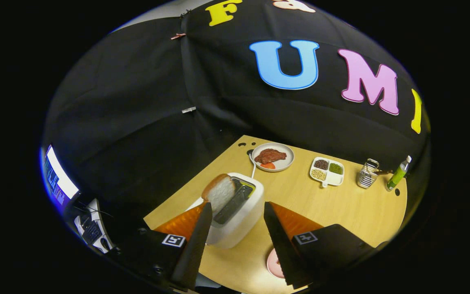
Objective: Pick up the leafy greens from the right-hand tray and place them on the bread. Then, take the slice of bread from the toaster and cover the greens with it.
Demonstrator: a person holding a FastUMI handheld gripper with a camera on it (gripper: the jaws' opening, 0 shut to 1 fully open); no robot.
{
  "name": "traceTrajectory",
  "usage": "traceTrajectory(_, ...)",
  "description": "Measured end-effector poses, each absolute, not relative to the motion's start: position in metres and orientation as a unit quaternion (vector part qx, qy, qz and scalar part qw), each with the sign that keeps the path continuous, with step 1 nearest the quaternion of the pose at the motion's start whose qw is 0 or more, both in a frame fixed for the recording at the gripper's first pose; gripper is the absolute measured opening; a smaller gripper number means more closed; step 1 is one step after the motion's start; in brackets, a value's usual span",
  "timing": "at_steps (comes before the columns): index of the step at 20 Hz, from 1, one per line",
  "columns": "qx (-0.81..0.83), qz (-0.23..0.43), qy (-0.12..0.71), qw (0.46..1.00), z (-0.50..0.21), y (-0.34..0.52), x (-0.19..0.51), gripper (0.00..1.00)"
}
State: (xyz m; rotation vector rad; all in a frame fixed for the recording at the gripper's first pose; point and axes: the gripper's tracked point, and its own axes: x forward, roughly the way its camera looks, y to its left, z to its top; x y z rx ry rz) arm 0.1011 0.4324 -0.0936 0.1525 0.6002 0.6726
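The gripper (235,210) is spread open, its two fingers apart above the wooden worktop (341,204), holding nothing. Between the fingers stands one white toaster (241,212) with two slots. One slice of bread (218,192) sticks up from the slot nearer the left finger, just ahead of that fingertip and not touched by it. Beyond the toaster lies one round plate (286,163) carrying one brown piece of meat (269,155) and an orange bit beside it. Next to that sits one white divided tray (328,177) with three filled compartments: dark, green and pale. Further along stand one wire holder (367,174) and one green bottle (398,173). One pink plate (272,264) peeks out under the right finger.
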Motion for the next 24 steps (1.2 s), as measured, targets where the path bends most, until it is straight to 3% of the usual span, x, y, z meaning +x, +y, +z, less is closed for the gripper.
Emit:
traceTrajectory(3,0.053,0.332,0.287,0.897,-0.094,0.467,0.108,0.81)
traceTrajectory(12,0.058,0.222,0.363,0.903,-0.144,0.523,0.156,0.79)
traceTrajectory(18,0.047,0.185,0.406,0.894,-0.184,0.540,0.165,0.76)
traceTrajectory(20,0.047,0.175,0.412,0.893,-0.194,0.539,0.165,0.53)
traceTrajectory(22,0.057,0.163,0.412,0.895,-0.198,0.539,0.166,0.43)
traceTrajectory(23,0.055,0.144,0.410,0.899,-0.196,0.530,0.166,0.29)
traceTrajectory(24,0.059,0.134,0.409,0.901,-0.194,0.525,0.166,0.22)
